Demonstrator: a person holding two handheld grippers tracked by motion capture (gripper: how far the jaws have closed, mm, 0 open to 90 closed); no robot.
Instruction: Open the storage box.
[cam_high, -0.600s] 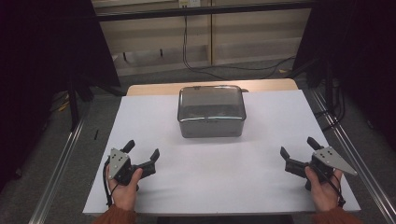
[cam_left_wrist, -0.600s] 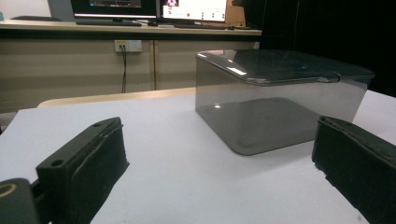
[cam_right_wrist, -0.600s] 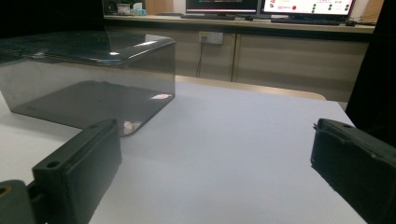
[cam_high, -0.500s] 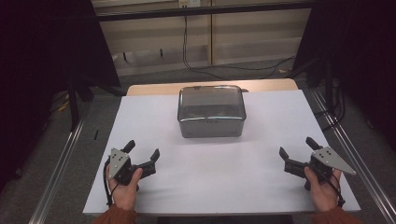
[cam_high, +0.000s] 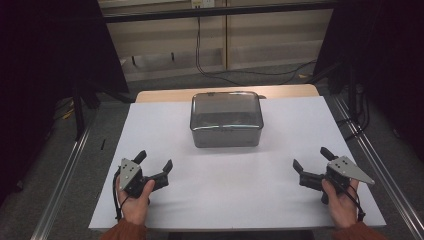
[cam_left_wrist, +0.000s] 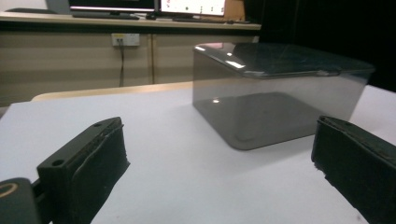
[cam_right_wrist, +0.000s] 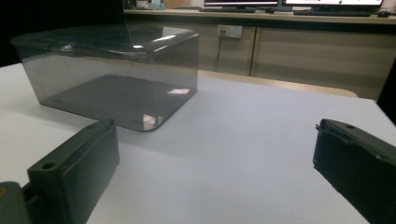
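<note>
A smoky see-through plastic box (cam_high: 226, 119) with its lid on stands at the far middle of the white table top (cam_high: 235, 195). It looks bare inside in the left gripper view (cam_left_wrist: 275, 88) and the right gripper view (cam_right_wrist: 112, 70). My left gripper (cam_high: 154, 161) rests near the front left, open, with nothing between its jaws. At the front right my right gripper (cam_high: 312, 159) is open too, and holds nothing. Both point toward the box and stand well short of it.
The white sheet covers a wooden table (cam_high: 165, 95) whose far edge shows behind the box. Metal rails (cam_high: 65, 185) run along both sides. Beyond the table stand a low cabinet (cam_high: 165, 40) with cables and dark curtains (cam_high: 45, 60).
</note>
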